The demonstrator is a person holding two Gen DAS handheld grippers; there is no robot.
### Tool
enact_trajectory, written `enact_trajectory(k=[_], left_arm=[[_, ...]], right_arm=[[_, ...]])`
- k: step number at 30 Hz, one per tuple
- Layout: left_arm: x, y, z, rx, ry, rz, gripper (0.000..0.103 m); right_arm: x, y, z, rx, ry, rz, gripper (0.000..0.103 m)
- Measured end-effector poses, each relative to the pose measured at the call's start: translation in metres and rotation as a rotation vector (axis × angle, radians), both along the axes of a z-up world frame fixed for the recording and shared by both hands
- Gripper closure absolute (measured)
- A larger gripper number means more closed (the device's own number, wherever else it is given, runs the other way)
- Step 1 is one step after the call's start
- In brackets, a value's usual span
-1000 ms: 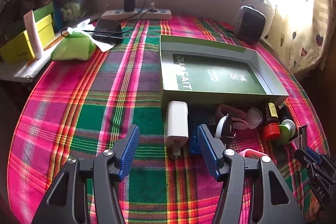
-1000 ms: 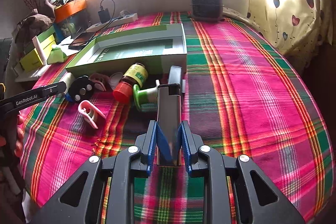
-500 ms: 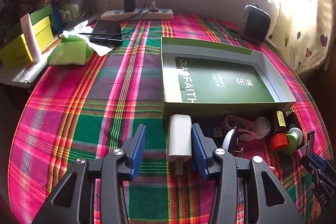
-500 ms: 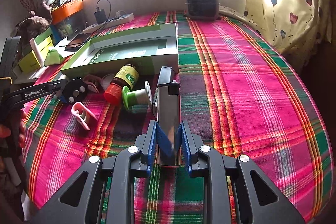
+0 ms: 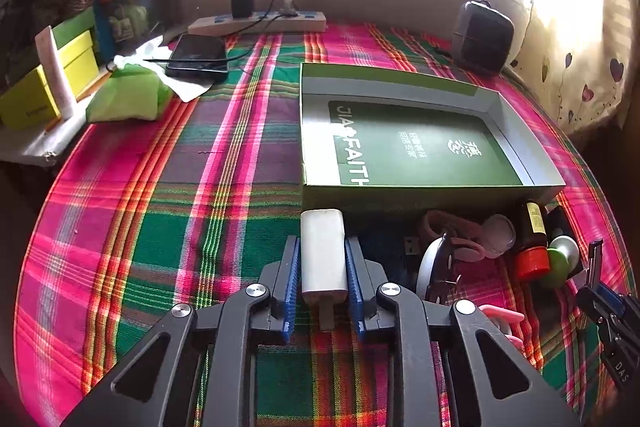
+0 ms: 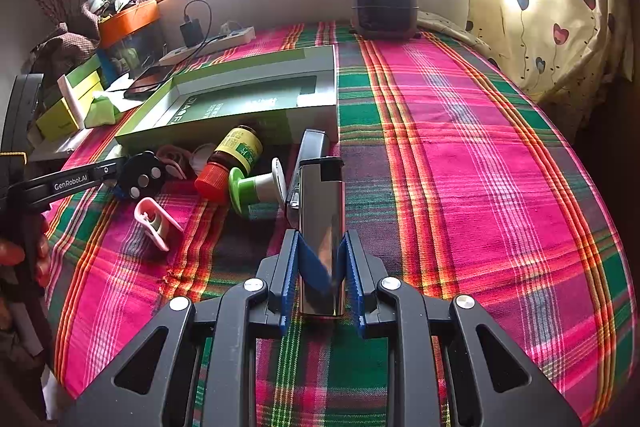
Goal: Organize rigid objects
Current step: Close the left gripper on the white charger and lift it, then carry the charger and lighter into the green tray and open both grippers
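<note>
**A:** Charger status?

**B:** White charger (image 5: pixel 322 254) is clamped in my left gripper (image 5: pixel 322 267); the jaws have just been closing and the blue pads now press its sides. It sits just in front of the green box tray (image 5: pixel 520 147), prongs toward me. My right gripper (image 6: pixel 321 259) is clenched on the chrome lighter (image 6: pixel 322 227)

**A:** Progress?

**B:** Early, I'd say. Tray holds nothing yet. Left to right in the right view, loose on the plaid cloth (image 6: pixel 460 167): black round piece (image 6: pixel 141 181), pink clip (image 6: pixel 154 223), brown bottle with red cap (image 6: pixel 230 163), green-and-white knob thing (image 6: pixel 256 189), dark flat item (image 6: pixel 312 147) behind the lighter. All look left to sort

**A:** Readable text?

**B:** Left gripper arm says "GenRobot.AI". Tray floor reads "FAITH" after partly legible letters, plus Chinese characters I can't make out. Bottle label too small
</note>
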State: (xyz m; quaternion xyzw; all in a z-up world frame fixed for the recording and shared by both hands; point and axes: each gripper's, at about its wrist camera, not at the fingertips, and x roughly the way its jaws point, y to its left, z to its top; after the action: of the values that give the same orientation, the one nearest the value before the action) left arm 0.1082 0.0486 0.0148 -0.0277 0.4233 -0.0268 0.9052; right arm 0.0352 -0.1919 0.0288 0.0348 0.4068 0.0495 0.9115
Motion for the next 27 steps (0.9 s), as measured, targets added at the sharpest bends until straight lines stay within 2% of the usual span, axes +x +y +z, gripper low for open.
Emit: enact_trajectory(k=[13, 27], left_arm=[[-0.006, 0.004, 0.009, -0.006, -0.008, 0.002, 0.083], [-0.016, 0.008, 0.033, -0.035, -0.043, -0.018, 0.083]], right_arm=[[-0.001, -0.002, 0.008, 0.002, -0.019, 0.008, 0.079], [0.005, 0.0, 0.034, 0.015, -0.059, 0.045, 0.079]])
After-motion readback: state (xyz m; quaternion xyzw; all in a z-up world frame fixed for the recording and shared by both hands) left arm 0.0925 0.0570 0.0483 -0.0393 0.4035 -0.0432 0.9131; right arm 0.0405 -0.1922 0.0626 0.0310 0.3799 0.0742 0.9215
